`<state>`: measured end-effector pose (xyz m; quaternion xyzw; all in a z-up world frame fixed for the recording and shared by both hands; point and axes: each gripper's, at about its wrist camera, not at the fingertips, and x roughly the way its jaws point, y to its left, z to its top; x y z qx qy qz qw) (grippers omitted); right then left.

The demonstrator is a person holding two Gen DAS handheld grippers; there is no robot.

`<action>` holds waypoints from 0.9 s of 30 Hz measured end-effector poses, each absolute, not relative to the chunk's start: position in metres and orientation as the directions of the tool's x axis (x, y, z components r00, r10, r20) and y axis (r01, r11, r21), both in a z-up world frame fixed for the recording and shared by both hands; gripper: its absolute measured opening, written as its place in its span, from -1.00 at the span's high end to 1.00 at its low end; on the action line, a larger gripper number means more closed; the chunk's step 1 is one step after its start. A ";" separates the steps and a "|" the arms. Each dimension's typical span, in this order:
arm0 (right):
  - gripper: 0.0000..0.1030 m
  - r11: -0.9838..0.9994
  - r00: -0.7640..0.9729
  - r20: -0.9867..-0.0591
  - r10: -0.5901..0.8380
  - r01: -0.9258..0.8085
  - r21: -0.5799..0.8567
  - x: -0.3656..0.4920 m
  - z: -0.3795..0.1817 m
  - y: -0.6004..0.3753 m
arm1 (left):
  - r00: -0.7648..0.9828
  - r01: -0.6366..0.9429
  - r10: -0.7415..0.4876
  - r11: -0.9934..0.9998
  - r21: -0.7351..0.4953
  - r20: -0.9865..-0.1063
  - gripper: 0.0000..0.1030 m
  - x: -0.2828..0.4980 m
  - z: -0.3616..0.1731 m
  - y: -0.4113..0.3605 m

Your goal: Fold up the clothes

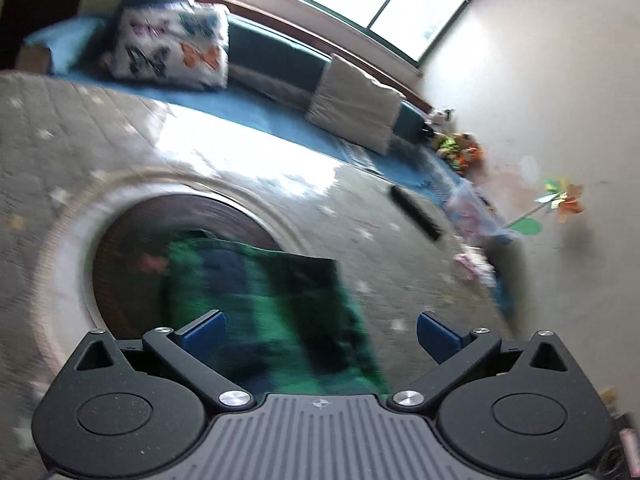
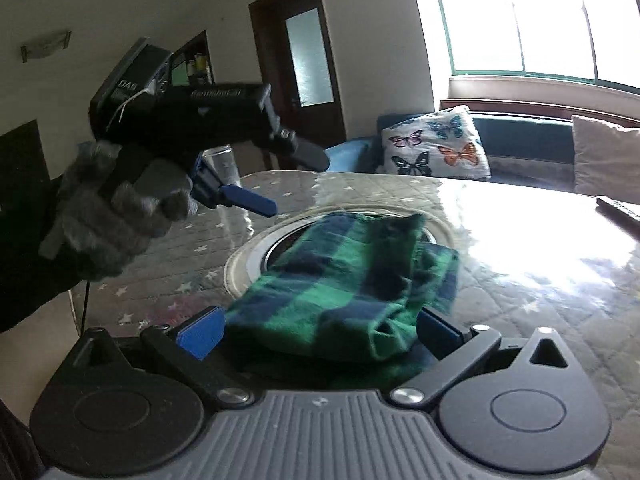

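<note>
Daylight from a wide window (image 2: 540, 20) is thrown across a quilted, star-printed table cover (image 2: 520, 280), behind which a bench with a butterfly cushion (image 2: 436, 144) is seen. On the table, over a round dark inset (image 1: 120, 240), the green and navy plaid garment (image 2: 352, 280) is laid in a compact, layered bundle, its edges roughly stacked.

The left gripper (image 2: 296, 184) is held in a gloved hand (image 2: 112, 216) above and just beside the bundle; its jaws are spread wide and nothing is gripped between them. The right gripper (image 2: 320, 332) is also seen with its jaws apart, the near end of the cloth lying between the blue pads without visibly being pinched.

The folding appears largely finished: the garment is judged to be doubled over more than once and released. Only tidying of the slightly loose near corner, or a further garment, seems left.
</note>
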<state>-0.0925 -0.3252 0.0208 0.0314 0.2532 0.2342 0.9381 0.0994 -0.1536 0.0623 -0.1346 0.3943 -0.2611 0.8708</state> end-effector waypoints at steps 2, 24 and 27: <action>-1.00 0.878 0.752 -0.458 0.474 -0.447 0.173 -0.084 0.019 -0.316 | 0.586 0.343 -0.508 0.862 -0.375 -0.632 -1.00 0.095 0.059 -0.150; -1.00 0.827 0.610 -0.577 0.543 -0.508 0.241 -0.048 -0.032 -0.306 | 0.603 0.299 -0.304 0.943 -0.144 -0.738 -1.00 0.094 -0.014 -0.136; -1.00 0.826 0.611 -0.581 0.539 -0.518 0.221 -0.053 -0.032 -0.307 | 0.608 0.310 -0.307 0.941 -0.137 -0.732 -1.00 0.091 -0.011 -0.134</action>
